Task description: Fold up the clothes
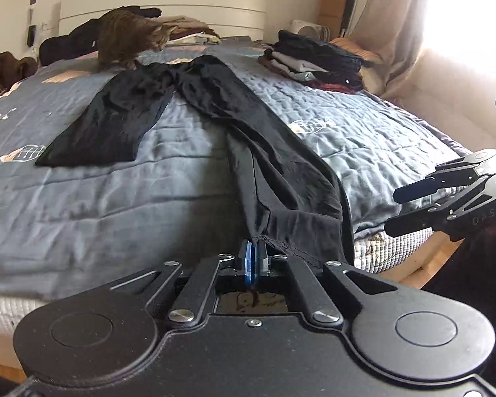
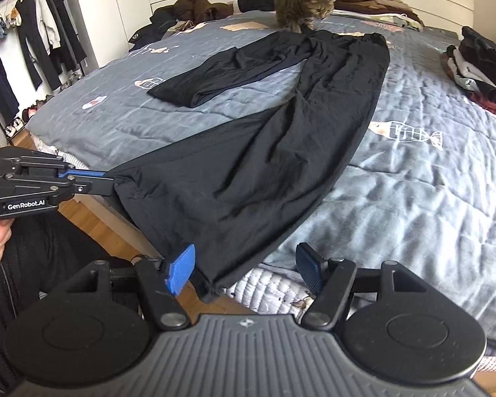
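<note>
The left claw [image 1: 254,258] is closed on one corner of the hem of the black trousers [image 2: 274,152], pinching the cloth between its blue pads at the foot of the bed [image 2: 413,198]. The right claw [image 2: 244,268] stands wide open just beside the other hem corner, which hangs over the bed edge, and it touches nothing. The trousers lie stretched along the grey-blue quilt, one leg pulled toward the claws, the other leg spread to the left side. A tabby cat [image 1: 129,38] stands at the waistband end. A stack of folded clothes [image 1: 314,61] rests near the right side of the bed.
</note>
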The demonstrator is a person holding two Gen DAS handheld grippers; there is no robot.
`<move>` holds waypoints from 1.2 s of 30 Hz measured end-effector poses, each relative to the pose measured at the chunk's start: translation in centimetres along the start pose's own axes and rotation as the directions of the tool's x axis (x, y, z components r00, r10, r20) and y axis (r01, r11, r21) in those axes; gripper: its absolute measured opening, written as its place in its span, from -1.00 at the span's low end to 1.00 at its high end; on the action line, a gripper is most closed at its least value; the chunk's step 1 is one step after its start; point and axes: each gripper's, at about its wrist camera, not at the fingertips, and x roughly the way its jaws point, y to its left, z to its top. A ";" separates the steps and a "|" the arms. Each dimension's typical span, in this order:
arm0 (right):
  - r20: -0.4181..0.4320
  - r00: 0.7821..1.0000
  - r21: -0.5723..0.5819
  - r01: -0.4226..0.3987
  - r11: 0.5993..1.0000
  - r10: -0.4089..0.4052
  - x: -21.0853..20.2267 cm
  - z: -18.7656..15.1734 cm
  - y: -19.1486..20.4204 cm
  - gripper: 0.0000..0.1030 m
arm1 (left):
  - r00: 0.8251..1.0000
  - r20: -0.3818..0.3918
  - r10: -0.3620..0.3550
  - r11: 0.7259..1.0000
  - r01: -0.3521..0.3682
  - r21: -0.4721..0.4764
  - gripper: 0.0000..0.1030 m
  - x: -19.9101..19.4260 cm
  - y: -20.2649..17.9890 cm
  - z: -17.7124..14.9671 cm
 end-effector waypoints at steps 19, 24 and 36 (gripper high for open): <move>0.011 1.000 -0.056 -0.010 0.998 0.011 0.9 -1.1 1.8 0.34 | 0.998 0.007 0.067 0.882 -0.062 0.468 0.10 -1.2 -5.1 -1.2; -0.011 1.000 -0.054 0.002 0.999 -0.002 0.6 -1.2 1.3 0.36 | 0.988 0.020 0.155 0.698 -0.124 0.706 0.10 2.8 -7.2 -4.2; -0.177 0.978 0.138 -0.087 0.987 0.111 4.5 -2.5 -1.3 0.37 | 0.976 -0.196 0.092 0.912 -0.003 0.411 -0.15 6.1 -2.1 -2.7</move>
